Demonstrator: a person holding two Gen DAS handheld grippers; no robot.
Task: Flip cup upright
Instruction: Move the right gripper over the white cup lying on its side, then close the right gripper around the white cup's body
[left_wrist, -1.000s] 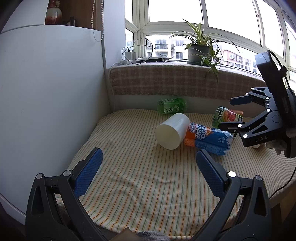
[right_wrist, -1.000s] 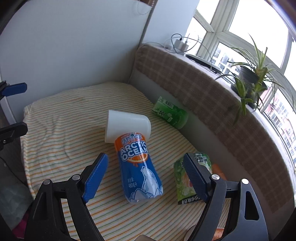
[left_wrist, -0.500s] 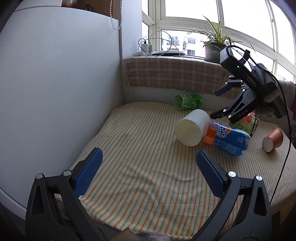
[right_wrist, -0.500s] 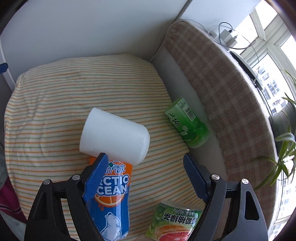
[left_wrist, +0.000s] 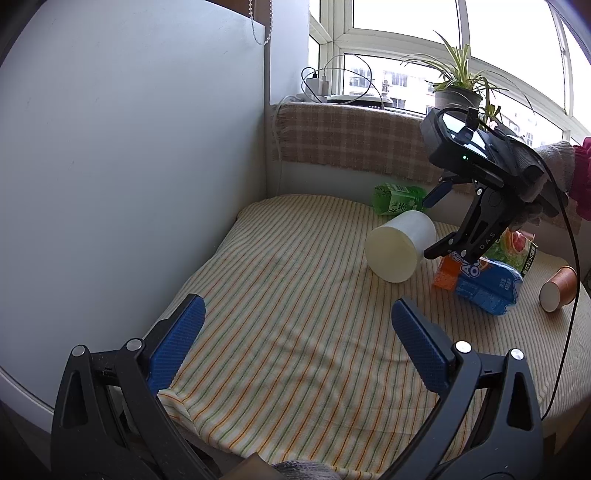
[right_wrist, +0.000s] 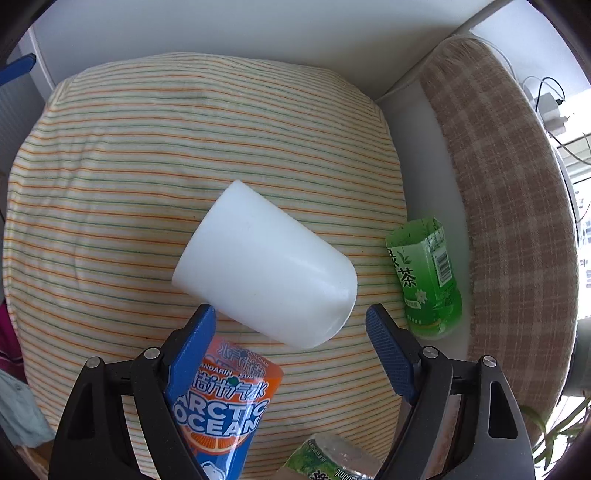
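Observation:
A white cup (left_wrist: 400, 245) lies on its side on the striped cushion (left_wrist: 295, 317), its flat end facing my left camera. In the right wrist view the cup (right_wrist: 266, 269) fills the middle. My right gripper (right_wrist: 291, 325) is open and points down over the cup's far end, one finger on each side, not touching it. In the left wrist view the right gripper (left_wrist: 437, 221) hangs just above the cup. My left gripper (left_wrist: 295, 325) is open and empty, low over the cushion's near part, well short of the cup.
An orange-blue Arctic Ocean bottle (right_wrist: 225, 402) lies against the cup. A green tea bottle (right_wrist: 426, 277) lies by the back ledge. A grapefruit drink pack (left_wrist: 515, 247) and a small brown paper cup (left_wrist: 559, 284) lie at the right. A white wall (left_wrist: 129, 166) bounds the left.
My right gripper has swung in from the right and come down over the white cup, which now sits between its open fingers. The cup has not moved. My left gripper has panned left.

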